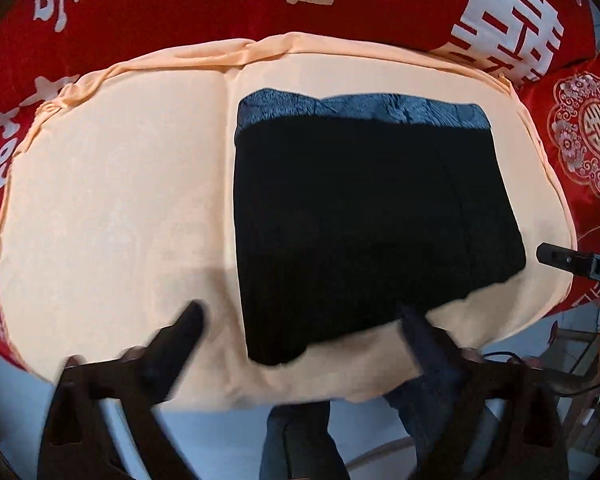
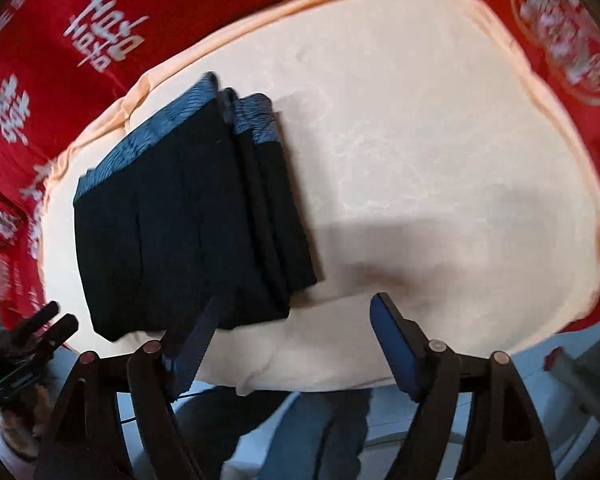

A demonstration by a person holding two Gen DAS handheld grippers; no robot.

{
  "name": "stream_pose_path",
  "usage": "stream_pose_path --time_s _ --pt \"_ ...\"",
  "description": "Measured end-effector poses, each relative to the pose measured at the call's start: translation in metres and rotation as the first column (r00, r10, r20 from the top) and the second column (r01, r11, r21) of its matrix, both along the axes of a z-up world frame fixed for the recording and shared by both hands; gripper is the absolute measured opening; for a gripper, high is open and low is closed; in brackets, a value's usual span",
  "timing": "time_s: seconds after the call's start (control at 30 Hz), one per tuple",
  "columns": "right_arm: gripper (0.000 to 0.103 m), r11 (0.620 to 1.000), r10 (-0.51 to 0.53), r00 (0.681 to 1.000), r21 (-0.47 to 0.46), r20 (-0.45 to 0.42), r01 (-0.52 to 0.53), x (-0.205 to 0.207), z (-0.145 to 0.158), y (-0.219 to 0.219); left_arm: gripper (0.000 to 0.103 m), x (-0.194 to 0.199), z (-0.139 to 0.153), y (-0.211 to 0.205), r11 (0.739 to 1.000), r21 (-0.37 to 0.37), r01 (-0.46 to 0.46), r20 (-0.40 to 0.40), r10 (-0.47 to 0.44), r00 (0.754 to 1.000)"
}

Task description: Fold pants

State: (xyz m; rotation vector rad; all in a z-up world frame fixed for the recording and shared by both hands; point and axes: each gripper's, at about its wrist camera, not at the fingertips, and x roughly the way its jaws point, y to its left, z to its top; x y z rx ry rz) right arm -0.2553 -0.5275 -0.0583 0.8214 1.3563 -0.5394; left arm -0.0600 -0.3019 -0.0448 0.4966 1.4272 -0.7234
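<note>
At 9 o'clock in the left wrist view lies a bare stretch of the peach cushion (image 1: 112, 208), which rests on a red bedspread (image 1: 148, 12) printed with white characters. The left gripper (image 1: 300, 320) hangs at 6 o'clock with its 2 fingers spread wide, grasping nothing; 1 fingertip is over bare cushion, the other at the near edge of the cloth. Right of centre, the pants (image 1: 352, 220) lie on the cushion as a compact black rectangle, the grey-blue waistband at 12 o'clock along its far edge. At 3 o'clock the tip of the right gripper shows, apart from the pants.

In the right wrist view the pants (image 2: 172, 220) sit at 9 o'clock, several stacked layers showing along their right edge. The right gripper (image 2: 300, 312) at 6 o'clock is released too, its fingers wide apart, the left one near the bundle's near edge.

Judging from the neat stacked shape and both tongs free, the folding looks essentially done; at most a final squaring of edges remains.
</note>
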Motion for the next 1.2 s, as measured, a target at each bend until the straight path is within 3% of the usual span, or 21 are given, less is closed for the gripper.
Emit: stream_pose_path --time_s 0.07,0.2,0.47,0.83,1.2 --pt "0.082 0.998 0.026 1.000 -0.053 -0.008 -0.027 0.003 0.012 0.012 0.103 -0.007 0.007 0.002 1.000 0.013 -0.003 0.012 0.003 1.000" --pt "0.103 0.993 0.050 0.999 -0.108 0.011 -0.048 0.011 0.036 0.037 0.103 -0.017 0.021 0.007 0.999 0.032 -0.015 0.022 0.014 1.000" --pt "0.103 0.989 0.093 0.996 -0.116 -0.017 -0.095 0.022 0.067 0.068 0.103 -0.037 0.051 0.012 0.995 0.093 0.028 0.140 -0.041 0.989" --pt "0.103 0.994 0.055 0.997 -0.090 -0.060 -0.060 0.022 0.085 0.086 0.103 -0.042 0.077 0.020 0.994 0.100 -0.037 0.139 0.023 0.990" --pt "0.103 0.987 0.110 0.992 -0.112 -0.062 -0.117 0.032 0.097 0.095 0.103 -0.042 0.088 0.022 0.994 0.086 -0.070 0.149 0.056 0.987"
